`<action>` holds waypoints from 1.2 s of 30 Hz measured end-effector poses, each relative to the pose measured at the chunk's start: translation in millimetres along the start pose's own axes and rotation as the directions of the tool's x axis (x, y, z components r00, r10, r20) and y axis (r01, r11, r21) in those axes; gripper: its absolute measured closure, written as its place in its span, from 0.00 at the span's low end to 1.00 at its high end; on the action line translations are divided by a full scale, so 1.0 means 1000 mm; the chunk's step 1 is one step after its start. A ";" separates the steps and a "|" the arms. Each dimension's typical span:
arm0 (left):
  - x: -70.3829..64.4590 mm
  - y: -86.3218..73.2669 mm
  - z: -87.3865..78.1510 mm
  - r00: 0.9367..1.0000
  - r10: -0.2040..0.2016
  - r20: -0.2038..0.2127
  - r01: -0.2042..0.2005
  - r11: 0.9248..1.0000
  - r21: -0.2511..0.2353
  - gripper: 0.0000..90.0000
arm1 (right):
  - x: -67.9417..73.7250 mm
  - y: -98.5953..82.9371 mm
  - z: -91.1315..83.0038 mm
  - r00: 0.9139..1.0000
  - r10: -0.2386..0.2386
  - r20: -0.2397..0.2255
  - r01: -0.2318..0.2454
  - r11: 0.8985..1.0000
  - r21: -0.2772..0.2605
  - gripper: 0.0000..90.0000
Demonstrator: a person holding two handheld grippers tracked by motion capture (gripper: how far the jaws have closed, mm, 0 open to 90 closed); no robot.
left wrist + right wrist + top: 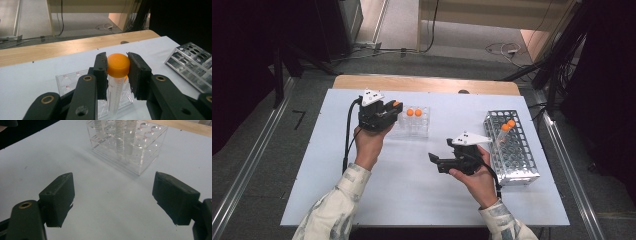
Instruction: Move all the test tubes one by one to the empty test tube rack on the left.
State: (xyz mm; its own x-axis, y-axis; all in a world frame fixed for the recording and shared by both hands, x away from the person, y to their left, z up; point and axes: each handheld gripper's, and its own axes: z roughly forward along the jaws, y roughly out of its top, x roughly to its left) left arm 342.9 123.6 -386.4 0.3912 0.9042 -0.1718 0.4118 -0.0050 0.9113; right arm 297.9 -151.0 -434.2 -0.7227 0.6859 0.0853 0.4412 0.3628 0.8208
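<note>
My left gripper (117, 65) is shut on the orange cap of a clear graduated tube (115, 92), which stands upright at the left end of a clear plastic rack (65, 80). In the high view this left gripper (393, 107) sits at the rack's (421, 129) left side, and two more orange-capped tubes (414, 113) stand in the rack. My right gripper (112, 195) is open with nothing between its jaws, hovering over the white table and facing the clear rack (147, 147). In the high view the right gripper (433, 159) lies mid-table, pointing left.
A metal wire rack (514, 150) at the right holds two orange-capped tubes (508, 125). The white sheet (412, 195) covers the wooden table (427, 83). Cables and dark stands lie on the floor beyond.
</note>
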 end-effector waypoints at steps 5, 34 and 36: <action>0.001 0.005 0.003 1.000 0.009 -0.014 -0.009 1.000 0.002 0.78 | 0.000 0.000 0.000 1.000 0.000 -0.001 0.000 1.000 0.001 0.19; 0.000 0.014 0.024 0.996 0.059 -0.061 -0.059 0.998 0.008 0.78 | -0.002 -0.001 -0.001 1.000 0.003 -0.004 -0.003 1.000 -0.002 0.19; -0.002 0.012 0.025 0.995 0.070 -0.066 -0.069 0.998 0.007 0.78 | -0.002 -0.001 -0.001 1.000 0.003 -0.002 -0.003 1.000 -0.001 0.19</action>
State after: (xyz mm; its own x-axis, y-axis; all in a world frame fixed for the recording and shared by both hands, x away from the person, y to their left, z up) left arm 367.5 111.2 -384.1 0.3638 0.9278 -0.0827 0.3894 -0.0708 0.9184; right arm 298.6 -153.8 -434.4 -0.7225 0.6857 0.0886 0.4426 0.3602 0.8212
